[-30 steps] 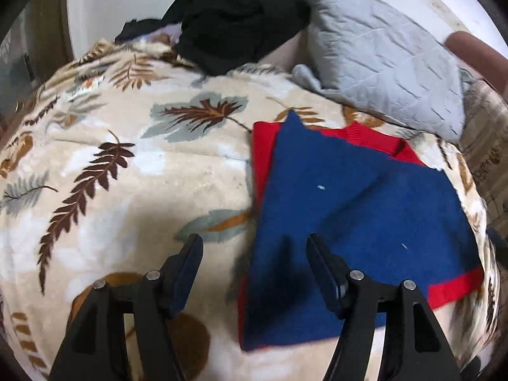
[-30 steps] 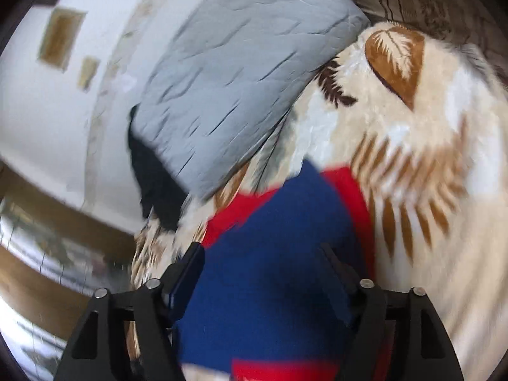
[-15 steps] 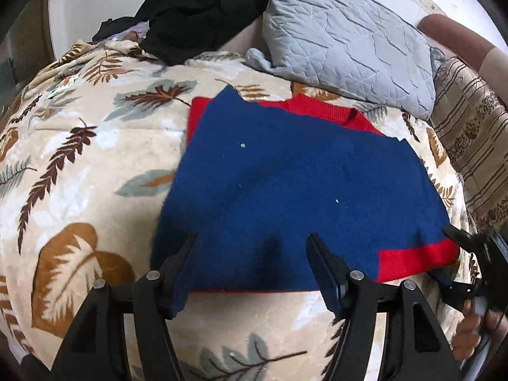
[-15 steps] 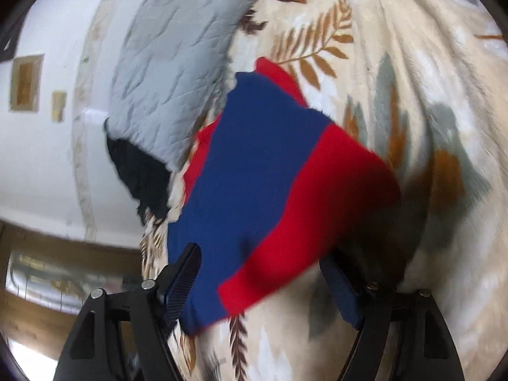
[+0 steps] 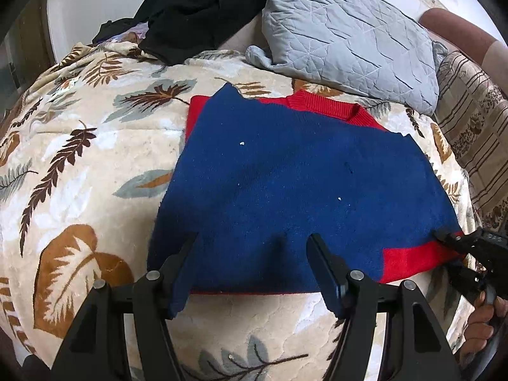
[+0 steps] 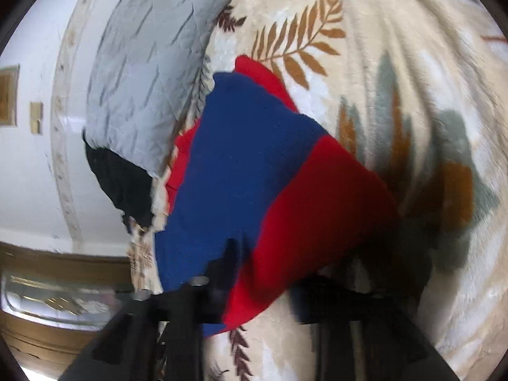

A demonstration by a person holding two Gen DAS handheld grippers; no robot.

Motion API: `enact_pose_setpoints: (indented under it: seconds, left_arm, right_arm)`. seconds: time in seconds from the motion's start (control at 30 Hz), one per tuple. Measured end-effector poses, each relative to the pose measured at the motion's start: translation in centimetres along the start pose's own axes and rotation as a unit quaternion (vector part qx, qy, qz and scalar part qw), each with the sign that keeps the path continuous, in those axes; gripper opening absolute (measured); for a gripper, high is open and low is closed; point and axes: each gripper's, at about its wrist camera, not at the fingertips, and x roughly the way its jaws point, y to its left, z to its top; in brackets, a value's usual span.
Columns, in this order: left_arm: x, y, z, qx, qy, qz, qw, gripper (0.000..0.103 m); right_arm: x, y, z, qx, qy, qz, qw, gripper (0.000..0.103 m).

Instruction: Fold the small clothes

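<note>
A small blue and red knit sweater [image 5: 298, 187] lies folded flat on a leaf-print blanket [image 5: 85, 165], red collar at the far side. My left gripper [image 5: 250, 266] is open, its fingers over the sweater's near edge, the left finger by the near left corner. My right gripper [image 5: 451, 254] shows at the sweater's red hem corner, jaws straddling the fabric. In the right wrist view the sweater [image 6: 254, 190] fills the middle and its red hem corner lies between my right gripper's [image 6: 260, 289] blurred fingers, which still stand apart.
A grey quilted pillow [image 5: 346, 31] lies behind the sweater, with a heap of black clothes [image 5: 197, 9] to its left. A striped cushion [image 5: 473, 146] sits at the right. The blanket drops off at the near edge.
My left gripper has drawn toward the sweater's near edge. My right gripper has closed in on the red hem corner, which now sits between its fingers.
</note>
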Motion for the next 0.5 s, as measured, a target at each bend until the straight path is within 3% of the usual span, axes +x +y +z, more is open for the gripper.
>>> enact_pose_setpoints:
  seconds: [0.03, 0.23, 0.3, 0.33, 0.4, 0.47, 0.5]
  left_arm:
    - [0.0, 0.1, 0.1, -0.001, 0.001, 0.000, 1.0000, 0.068]
    - [-1.1, 0.6, 1.0, -0.008, -0.032, 0.000, 0.9995, 0.068]
    - [0.4, 0.4, 1.5, -0.009, -0.019, 0.001, 0.9998, 0.070]
    - [1.5, 0.2, 1.5, -0.005, -0.003, 0.002, 1.0000, 0.070]
    - [4.2, 0.0, 1.3, 0.006, 0.039, 0.020, 0.9990, 0.069]
    - [5.0, 0.0, 1.0, 0.007, 0.036, 0.026, 0.9990, 0.070]
    - [5.0, -0.1, 0.8, 0.012, 0.028, 0.028, 0.9991, 0.072]
  right_arm:
    - [0.4, 0.4, 0.2, -0.019, -0.001, -0.015, 1.000, 0.010]
    - [-2.2, 2.8, -1.9, -0.144, -0.056, -0.072, 0.985, 0.010]
    - [-0.5, 1.2, -1.9, -0.137, -0.019, -0.100, 0.985, 0.014]
    - [-0.1, 0.2, -1.7, -0.126, -0.006, -0.081, 0.989, 0.016]
    - [-1.3, -0.3, -1.6, -0.127, -0.002, -0.047, 0.991, 0.030]
    - [-3.2, -0.1, -1.7, -0.147, 0.008, -0.027, 0.989, 0.069]
    - [-4.5, -0.2, -1.8, -0.152, 0.006, -0.019, 0.988, 0.071]
